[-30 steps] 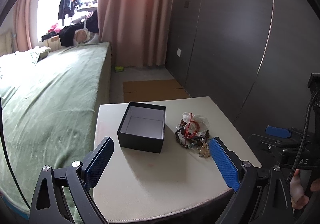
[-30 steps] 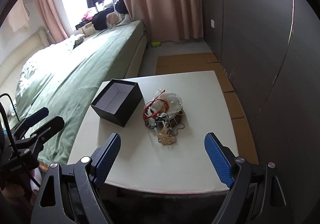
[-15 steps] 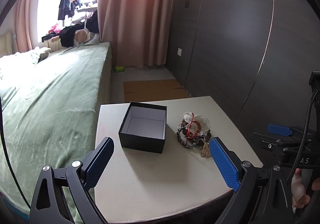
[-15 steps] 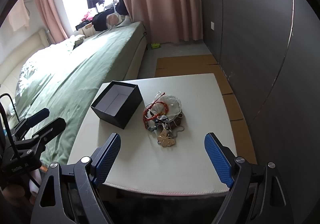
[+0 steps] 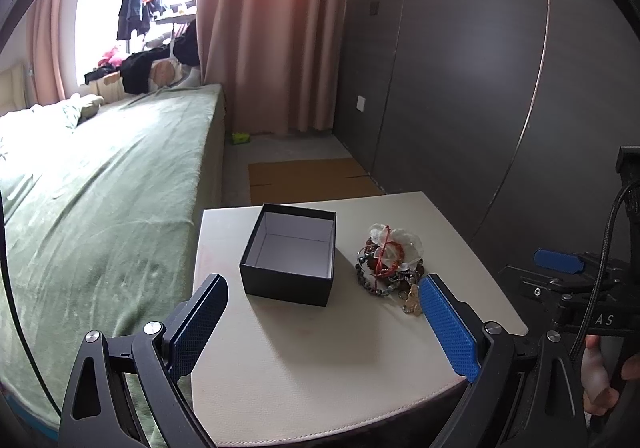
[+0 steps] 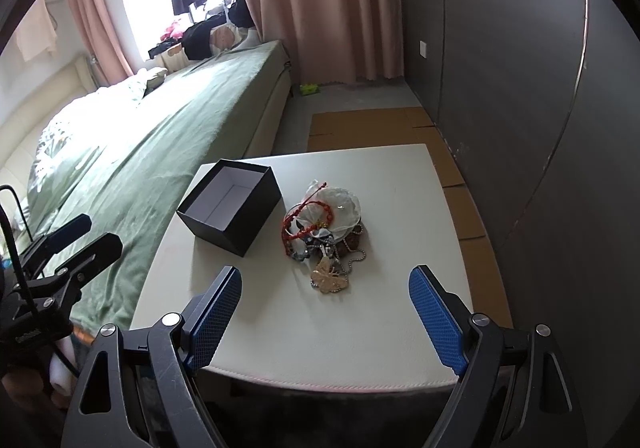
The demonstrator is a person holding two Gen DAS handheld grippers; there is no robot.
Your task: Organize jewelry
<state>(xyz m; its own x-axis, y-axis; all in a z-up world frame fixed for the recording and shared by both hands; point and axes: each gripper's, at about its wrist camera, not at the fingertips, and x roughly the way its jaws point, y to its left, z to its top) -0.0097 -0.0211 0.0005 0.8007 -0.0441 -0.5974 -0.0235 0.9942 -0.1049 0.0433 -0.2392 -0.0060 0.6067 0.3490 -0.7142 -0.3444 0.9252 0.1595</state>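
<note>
An open, empty black box (image 5: 290, 256) (image 6: 230, 206) with a pale inside stands on the white table (image 5: 328, 352) (image 6: 384, 184). To its right lies a tangled jewelry pile (image 5: 390, 260) (image 6: 324, 228): a white fabric flower, a red cord bracelet, bead strands, a chain and a cream butterfly pendant (image 6: 330, 278). My left gripper (image 5: 324, 322) is open and empty over the table's near part, short of the box. My right gripper (image 6: 324, 314) is open and empty, just short of the pendant. Each gripper also shows at the edge of the other's view, right gripper (image 5: 560, 262) and left gripper (image 6: 72, 244).
A bed with a green cover (image 5: 92, 192) (image 6: 160, 136) runs along the table's left side. A dark panelled wall (image 5: 480, 88) stands at the right. Cardboard sheets (image 6: 368, 126) lie on the floor beyond the table. Pink curtains and hung clothes are at the back.
Both grippers have eased slightly nearer to the table, so the box and jewelry sit a little lower and closer in view. Both jaws stay open.
</note>
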